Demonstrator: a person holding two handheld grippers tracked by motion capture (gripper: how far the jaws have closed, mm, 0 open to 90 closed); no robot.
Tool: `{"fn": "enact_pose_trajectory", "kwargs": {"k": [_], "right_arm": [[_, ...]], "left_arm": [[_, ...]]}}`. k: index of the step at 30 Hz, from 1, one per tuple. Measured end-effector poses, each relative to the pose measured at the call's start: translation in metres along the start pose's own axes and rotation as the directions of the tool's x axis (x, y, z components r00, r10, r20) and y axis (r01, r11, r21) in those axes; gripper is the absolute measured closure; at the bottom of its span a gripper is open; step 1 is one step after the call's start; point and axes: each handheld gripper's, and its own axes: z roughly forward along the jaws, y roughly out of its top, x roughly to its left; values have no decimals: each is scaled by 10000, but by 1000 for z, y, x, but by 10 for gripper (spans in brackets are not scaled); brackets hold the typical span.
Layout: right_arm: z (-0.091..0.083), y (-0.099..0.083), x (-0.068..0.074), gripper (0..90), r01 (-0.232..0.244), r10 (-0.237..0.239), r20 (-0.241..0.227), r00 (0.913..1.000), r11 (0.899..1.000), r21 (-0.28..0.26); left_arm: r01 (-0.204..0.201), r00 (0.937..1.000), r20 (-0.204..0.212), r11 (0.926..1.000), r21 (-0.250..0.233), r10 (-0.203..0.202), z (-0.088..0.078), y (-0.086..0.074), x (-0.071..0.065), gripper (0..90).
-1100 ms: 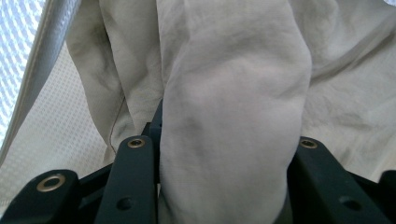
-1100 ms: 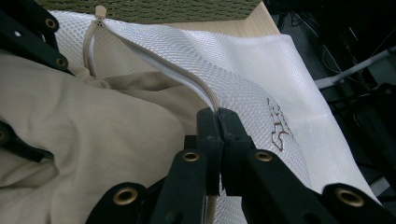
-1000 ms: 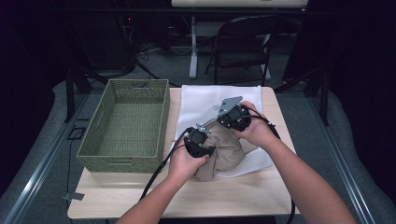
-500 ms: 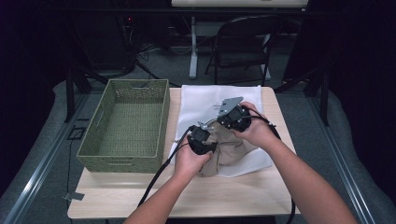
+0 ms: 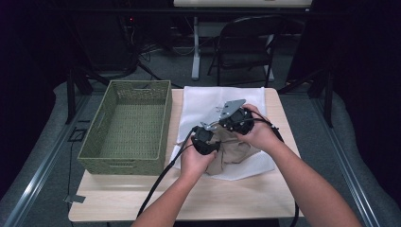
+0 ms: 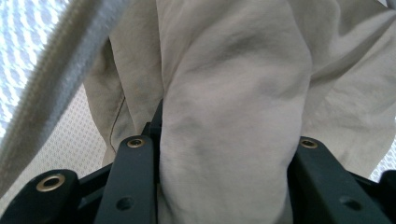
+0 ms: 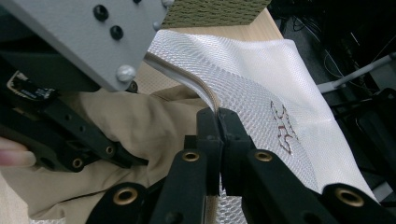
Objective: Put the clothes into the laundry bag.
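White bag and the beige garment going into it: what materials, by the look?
White bag: mesh, likely synthetic; a fine open weave shows, with a corded beige rim. Beige garment: matte woven cloth, perhaps cotton; soft creases, a stitched seam.

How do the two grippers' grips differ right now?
The left gripper has its jaws apart around a thick bunch of the beige garment; the right gripper is pinched nearly flat on the thin zippered edge of the white mesh bag. In the high view the left gripper sits nearer the person, the right farther. Both are clamped on fabric over the table.
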Motion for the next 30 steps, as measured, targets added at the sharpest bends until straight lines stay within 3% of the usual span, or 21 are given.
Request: {"fn": "enact_pose_trajectory", "kwargs": {"k": [13, 20, 26, 30], "right_arm": [[2, -3, 3, 884, -85, 85, -13, 10000, 9999, -59], [3, -5, 2, 884, -74, 74, -4, 10000, 10000, 38], [6, -6, 2, 884, -118, 118, -64, 9999, 9999, -1], [6, -7, 2, 884, -108, 108, -70, 9999, 9999, 43]], "left_arm": [[66, 9997, -216, 9996, -290, -72, 15, -7, 0, 590], [-60, 9998, -186, 9998, -164, 57, 22, -12, 0, 578], [26, 9999, -130, 9999, -130, -28, 28, -16, 1, 537], [-74, 9999, -108, 9992, -396, 70, 30, -19, 0, 485]]}}
